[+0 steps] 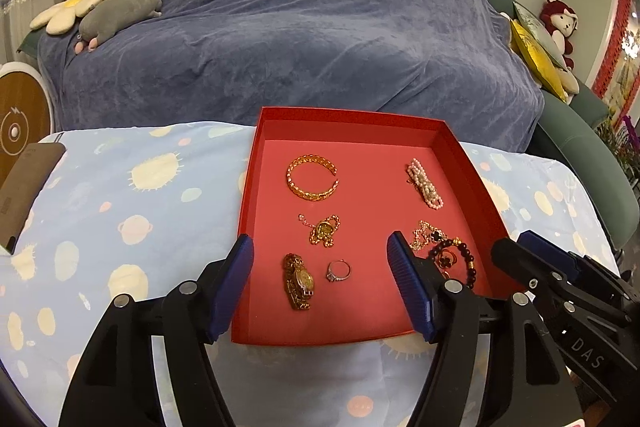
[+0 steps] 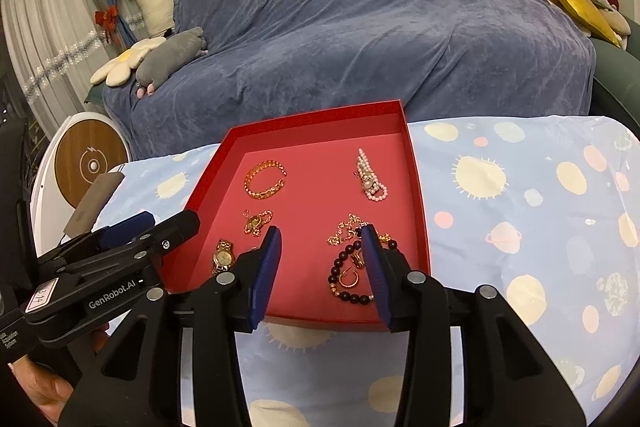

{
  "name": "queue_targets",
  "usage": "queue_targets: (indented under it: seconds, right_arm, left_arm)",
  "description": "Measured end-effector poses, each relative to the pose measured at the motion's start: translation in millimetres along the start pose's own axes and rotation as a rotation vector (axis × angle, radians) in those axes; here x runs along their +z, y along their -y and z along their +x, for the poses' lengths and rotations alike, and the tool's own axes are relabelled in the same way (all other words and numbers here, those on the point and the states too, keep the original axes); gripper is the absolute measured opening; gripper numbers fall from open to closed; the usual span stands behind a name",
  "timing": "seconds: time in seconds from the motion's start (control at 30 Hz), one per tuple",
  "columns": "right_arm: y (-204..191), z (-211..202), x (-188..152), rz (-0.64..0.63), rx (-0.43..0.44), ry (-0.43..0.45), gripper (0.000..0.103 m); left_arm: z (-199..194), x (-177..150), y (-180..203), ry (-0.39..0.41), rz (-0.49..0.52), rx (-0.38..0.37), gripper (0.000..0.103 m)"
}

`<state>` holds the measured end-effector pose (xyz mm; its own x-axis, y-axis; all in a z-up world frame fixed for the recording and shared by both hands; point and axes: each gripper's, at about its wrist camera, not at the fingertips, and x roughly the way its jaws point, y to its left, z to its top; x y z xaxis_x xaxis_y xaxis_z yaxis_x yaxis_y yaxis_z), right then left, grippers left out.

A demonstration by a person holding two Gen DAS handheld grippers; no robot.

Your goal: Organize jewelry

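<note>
A red tray (image 1: pixel 344 119) (image 2: pixel 416 187) sits on the patterned cloth and holds jewelry: a gold cuff bracelet (image 1: pixel 312 178) (image 2: pixel 265 179), a pearl piece (image 1: pixel 426 183) (image 2: pixel 370 177), a gold pendant chain (image 1: pixel 322 230) (image 2: pixel 256 221), a gold watch (image 1: pixel 298 281) (image 2: pixel 223 257), a ring (image 1: pixel 339 271), a tangled gold necklace (image 1: pixel 430 237) (image 2: pixel 346 231) and a dark bead bracelet (image 1: pixel 460 259) (image 2: pixel 348 279). My left gripper (image 1: pixel 320 255) is open above the tray's near half. My right gripper (image 2: pixel 322 247) is open above the near right part, empty.
The table is covered by a light blue cloth with planets (image 2: pixel 520 227). A sofa under a blue blanket (image 1: pixel 300 27) stands behind. A brown case (image 1: pixel 28 187) lies at the table's left edge. A round white device (image 2: pixel 90 163) stands to the left.
</note>
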<state>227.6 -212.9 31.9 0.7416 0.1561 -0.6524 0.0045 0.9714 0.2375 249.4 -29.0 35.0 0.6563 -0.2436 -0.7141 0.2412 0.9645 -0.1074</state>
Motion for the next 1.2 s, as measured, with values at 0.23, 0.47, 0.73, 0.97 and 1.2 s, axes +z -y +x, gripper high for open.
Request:
queue_targets:
  seconds: [0.23, 0.47, 0.73, 0.97, 1.2]
  right_arm:
    - [1.2, -18.8, -10.7, 0.004, -0.025, 0.014, 0.057]
    - [-1.4, -36.0, -20.9, -0.017, -0.038, 0.029, 0.062]
    - [-9.7, -52.2, -37.9, -0.015, -0.030, 0.035, 0.066]
    - [-14.6, -60.4, -50.5, -0.015, -0.037, 0.035, 0.067]
    - [-18.7, -62.7, -56.5, -0.037, -0.041, 0.033, 0.067]
  left_arm:
    - [-9.6, -18.2, 10.6, 0.004, 0.040, 0.040, 0.069]
    - [-24.5, -35.7, 13.4, -0.013, 0.049, 0.041, 0.070]
    - [-41.9, -46.2, 18.5, -0.001, 0.024, 0.042, 0.072]
    - [-54.7, -55.9, 18.8, 0.013, 0.033, 0.078, 0.073]
    - [-60.9, -71.2, 13.1, -0.015, 0.003, 0.083, 0.073]
